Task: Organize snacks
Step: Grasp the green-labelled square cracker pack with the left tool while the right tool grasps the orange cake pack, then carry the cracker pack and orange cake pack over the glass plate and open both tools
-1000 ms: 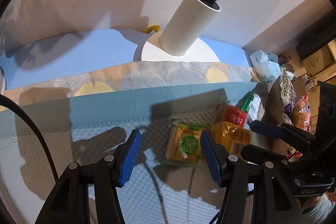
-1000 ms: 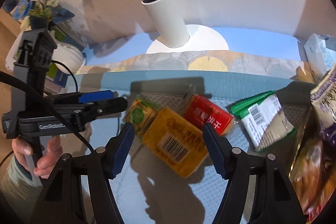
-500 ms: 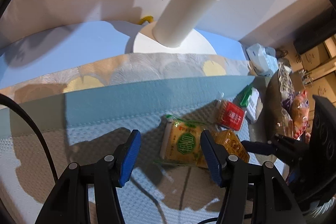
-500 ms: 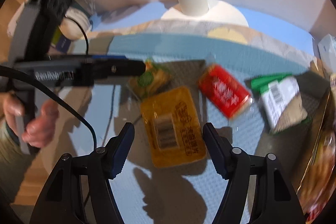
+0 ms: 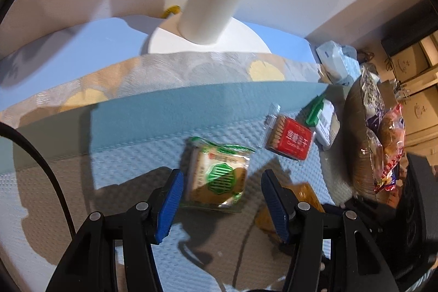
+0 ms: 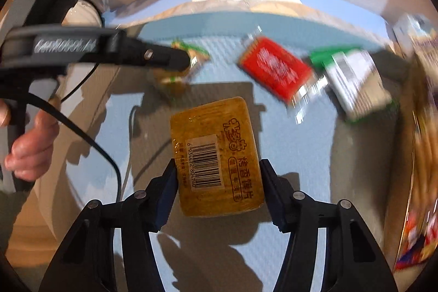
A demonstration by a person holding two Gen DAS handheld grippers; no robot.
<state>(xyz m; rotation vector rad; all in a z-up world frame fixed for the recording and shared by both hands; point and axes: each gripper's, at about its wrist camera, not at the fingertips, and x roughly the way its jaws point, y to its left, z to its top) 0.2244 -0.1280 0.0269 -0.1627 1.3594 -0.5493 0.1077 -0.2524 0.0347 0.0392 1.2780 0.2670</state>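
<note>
Both grippers lined up on a snack each

Your right gripper [image 6: 217, 182] straddles the amber barcoded packet [image 6: 216, 155], jaws wide; left gripper [image 5: 220, 190] gapes around the green-labelled cracker pack [image 5: 217, 174] at 12 o'clock. Centre first, then squeeze the flat sides gently

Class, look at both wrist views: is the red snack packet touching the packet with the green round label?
Apart. The left wrist view shows bare blue mat between the red packet and the green-label packet.

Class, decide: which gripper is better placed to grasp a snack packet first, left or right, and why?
Right, probably. The right gripper has fingers beside the yellow packet. The left gripper is just short of the green packet.
</note>
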